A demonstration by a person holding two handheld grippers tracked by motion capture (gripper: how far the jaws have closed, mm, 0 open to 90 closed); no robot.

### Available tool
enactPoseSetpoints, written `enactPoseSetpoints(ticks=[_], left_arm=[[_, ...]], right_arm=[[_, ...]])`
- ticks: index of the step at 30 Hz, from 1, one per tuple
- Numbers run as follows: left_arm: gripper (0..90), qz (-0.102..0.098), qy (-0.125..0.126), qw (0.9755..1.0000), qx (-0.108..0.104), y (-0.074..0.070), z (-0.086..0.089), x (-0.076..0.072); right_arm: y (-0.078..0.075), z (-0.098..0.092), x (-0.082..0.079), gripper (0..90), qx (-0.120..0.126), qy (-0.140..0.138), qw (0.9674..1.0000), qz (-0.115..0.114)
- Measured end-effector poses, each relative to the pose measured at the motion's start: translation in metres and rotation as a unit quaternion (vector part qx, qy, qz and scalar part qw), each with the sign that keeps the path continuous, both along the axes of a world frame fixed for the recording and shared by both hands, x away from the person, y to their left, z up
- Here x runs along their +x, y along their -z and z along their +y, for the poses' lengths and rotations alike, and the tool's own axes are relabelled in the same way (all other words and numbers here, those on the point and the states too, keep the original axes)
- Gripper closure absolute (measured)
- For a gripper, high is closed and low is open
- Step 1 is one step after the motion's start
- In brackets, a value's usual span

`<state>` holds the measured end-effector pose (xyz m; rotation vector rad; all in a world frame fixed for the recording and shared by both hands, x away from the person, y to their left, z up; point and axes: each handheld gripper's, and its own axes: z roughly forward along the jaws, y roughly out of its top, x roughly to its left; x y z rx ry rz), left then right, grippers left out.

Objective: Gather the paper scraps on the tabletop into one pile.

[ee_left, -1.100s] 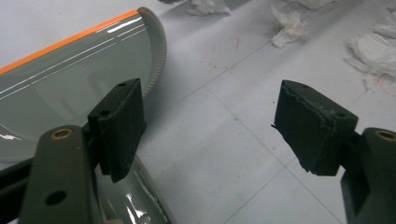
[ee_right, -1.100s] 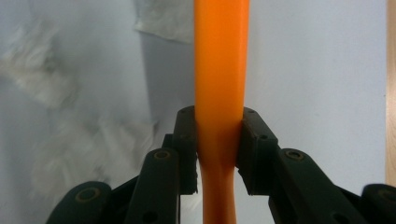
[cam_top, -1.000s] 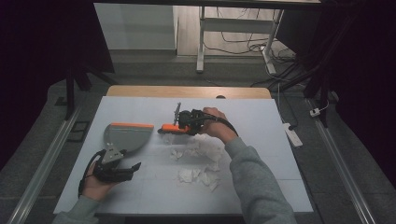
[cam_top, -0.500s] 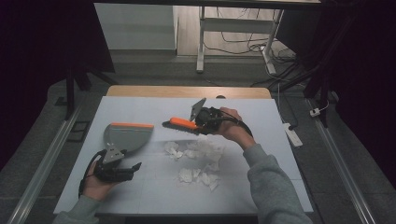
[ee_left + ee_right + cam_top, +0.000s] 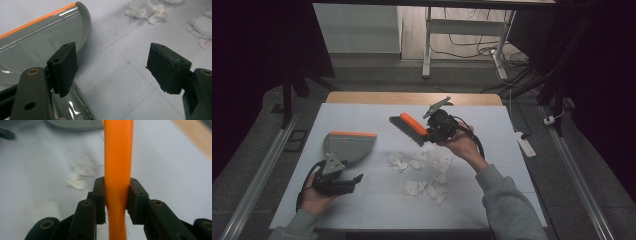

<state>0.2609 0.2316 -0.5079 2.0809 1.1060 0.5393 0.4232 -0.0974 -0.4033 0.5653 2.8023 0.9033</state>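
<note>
the grey plastic dustpan with an orange lip (image 5: 346,146) lies left of the scattered white tissue scraps (image 5: 424,170). the left gripper (image 5: 339,180) is spread wide by the dustpan's handle, nothing pinched. right of the scraps and above them, the orange-handled brush with dark bristles (image 5: 408,129) is held raised, its handle pinched by the right gripper (image 5: 117,201). judged from this, no scraps are swept in yet; the whole sweep remains.

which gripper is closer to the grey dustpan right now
Left. The left gripper sits at the dustpan handle, open, one of its fingers over the pan. The right gripper is lifted across the table, holding the brush.
</note>
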Motion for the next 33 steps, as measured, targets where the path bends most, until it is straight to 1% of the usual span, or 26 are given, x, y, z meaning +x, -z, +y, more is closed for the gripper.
enactPoseSetpoints(ticks=[1, 2, 5, 8, 10, 14, 16, 17, 18, 19, 20, 21, 22, 23, 24, 25, 26, 27, 29, 32, 33], left_arm=[[25.1, 0.000, -0.001, 1.0000, -0.001, 0.000, 0.000, 0.000], [25.1, 0.001, 0.000, 1.0000, 0.001, 0.000, 0.000, 0.000], [25.1, 0.001, 0.000, 1.0000, 0.001, 0.001, 0.000, 0.000], [25.1, 0.000, -0.001, 1.0000, 0.000, 0.000, 0.001, 0.000], [25.1, 0.001, -0.001, 1.0000, 0.000, 0.001, 0.000, 0.000], [25.1, 0.002, 0.002, 1.0000, 0.002, 0.001, 0.000, 0.000], [25.1, 0.002, 0.002, 1.0000, 0.001, 0.002, 0.000, 0.000], [25.1, 0.002, 0.002, 1.0000, 0.001, 0.002, 0.001, 0.000], [25.1, 0.002, 0.002, 1.0000, 0.000, 0.002, 0.001, 0.000], [25.1, 0.003, 0.002, 1.0000, 0.000, 0.002, 0.001, 0.000], [25.1, 0.003, 0.003, 1.0000, -0.001, 0.002, 0.001, 0.000], [25.1, 0.003, 0.004, 1.0000, -0.001, 0.002, 0.001, 0.000], [25.1, 0.003, 0.004, 1.0000, -0.001, 0.002, 0.001, 0.000], [25.1, 0.003, 0.005, 1.0000, -0.002, 0.003, 0.001, 0.000], [25.1, 0.003, 0.005, 1.0000, -0.002, 0.003, 0.001, 0.000], [25.1, 0.003, 0.005, 1.0000, -0.002, 0.003, 0.001, 0.000], [25.1, 0.003, 0.006, 1.0000, -0.003, 0.003, 0.001, 0.000], [25.1, 0.003, 0.006, 1.0000, -0.003, 0.003, 0.001, 0.000], [25.1, 0.004, 0.006, 1.0000, -0.003, 0.003, 0.001, 0.001], [25.1, 0.004, 0.007, 1.0000, -0.002, 0.003, 0.001, 0.001], [25.1, 0.003, 0.007, 1.0000, -0.002, 0.003, 0.001, 0.001]], right_arm=[[0.002, 0.003, -0.002, 71.1, 0.007, 0.000, 0.9997, 0.023], [0.004, 0.006, -0.003, 71.1, 0.009, 0.004, 0.9992, 0.040], [0.012, 0.020, -0.011, 71.1, 0.001, 0.023, 0.9966, 0.079], [0.019, 0.036, -0.017, 71.1, -0.003, 0.029, 0.9934, 0.111], [0.026, 0.047, -0.018, 71.1, -0.002, 0.014, 0.9924, 0.123], [0.041, 0.071, -0.020, 71.1, -0.012, 0.006, 0.9892, 0.146], [0.048, 0.080, -0.019, 71.1, -0.008, 0.000, 0.9865, 0.164], [0.052, 0.084, -0.019, 71.1, -0.007, -0.001, 0.9846, 0.175], [0.056, 0.087, -0.017, 71.1, -0.011, -0.002, 0.9834, 0.181], [0.061, 0.088, -0.014, 71.1, -0.016, 0.004, 0.9824, 0.186], [0.065, 0.087, -0.011, 71.1, -0.020, 0.014, 0.9808, 0.193], [0.067, 0.084, -0.007, 71.1, -0.020, 0.021, 0.9813, 0.190], [0.067, 0.080, -0.005, 71.1, -0.022, 0.032, 0.9800, 0.195], [0.067, 0.075, -0.001, 71.1, -0.030, 0.039, 0.9793, 0.196], [0.068, 0.068, 0.002, 71.1, -0.031, 0.049, 0.9780, 0.201], [0.068, 0.061, 0.003, 71.1, -0.028, 0.067, 0.9744, 0.213], [0.068, 0.053, 0.004, 71.1, -0.029, 0.075, 0.9730, 0.216], [0.068, 0.045, 0.005, 71.2, -0.029, 0.082, 0.9722, 0.217], [0.068, 0.029, 0.006, 71.1, -0.026, 0.100, 0.9685, 0.226], [0.063, 0.011, 0.004, 71.1, -0.028, 0.119, 0.9667, 0.225], [0.060, 0.007, 0.003, 71.1, -0.032, 0.120, 0.9682, 0.217]])
